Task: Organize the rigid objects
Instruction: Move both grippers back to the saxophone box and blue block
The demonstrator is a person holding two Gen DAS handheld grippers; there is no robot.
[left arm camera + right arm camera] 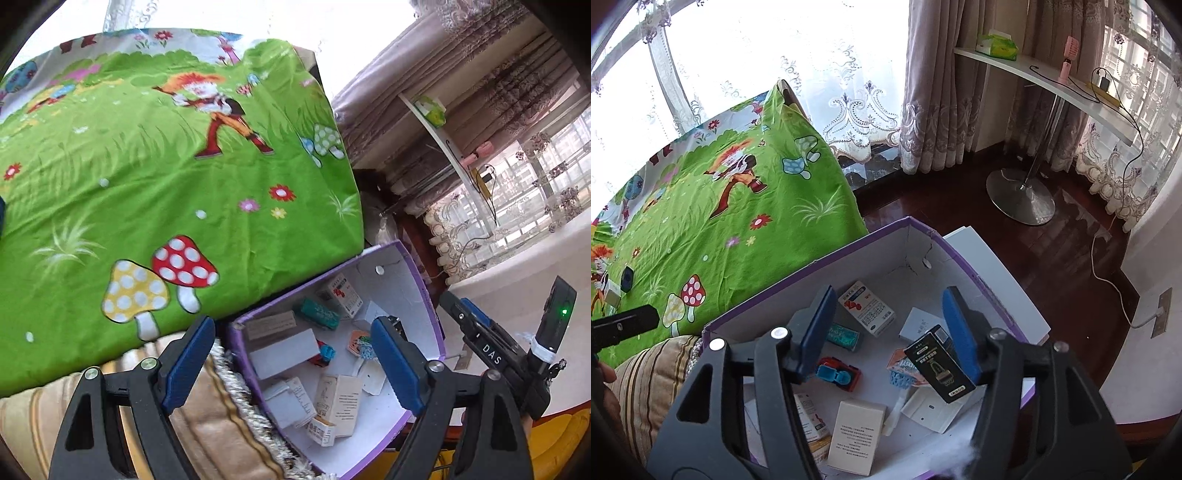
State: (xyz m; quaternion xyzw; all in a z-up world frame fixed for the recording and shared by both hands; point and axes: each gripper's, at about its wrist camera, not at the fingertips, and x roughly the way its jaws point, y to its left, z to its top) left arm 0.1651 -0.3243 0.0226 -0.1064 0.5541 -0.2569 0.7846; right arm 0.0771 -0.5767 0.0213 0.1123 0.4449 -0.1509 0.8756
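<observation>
A purple cardboard box [424,291] with a white inside stands beside the bed and holds several small cartons and toys. It also shows in the right wrist view [798,275]. My left gripper [291,365] is open and empty above the box's near end. My right gripper [890,332] is open over the box. A black carton [938,369] leans against its right finger, not clamped. A red-and-white medicine carton [868,308], a teal item [846,336] and a red and blue toy [838,374] lie in the box. Two small items [618,286] lie on the bed at the left.
A green cartoon bedsheet [147,184] covers the bed left of the box. A striped cushion [646,384] lies at the bed's near edge. A white curved desk [1052,85] on a metal pedestal stands on the dark wood floor by the curtains. A cable runs to a wall socket [1160,314].
</observation>
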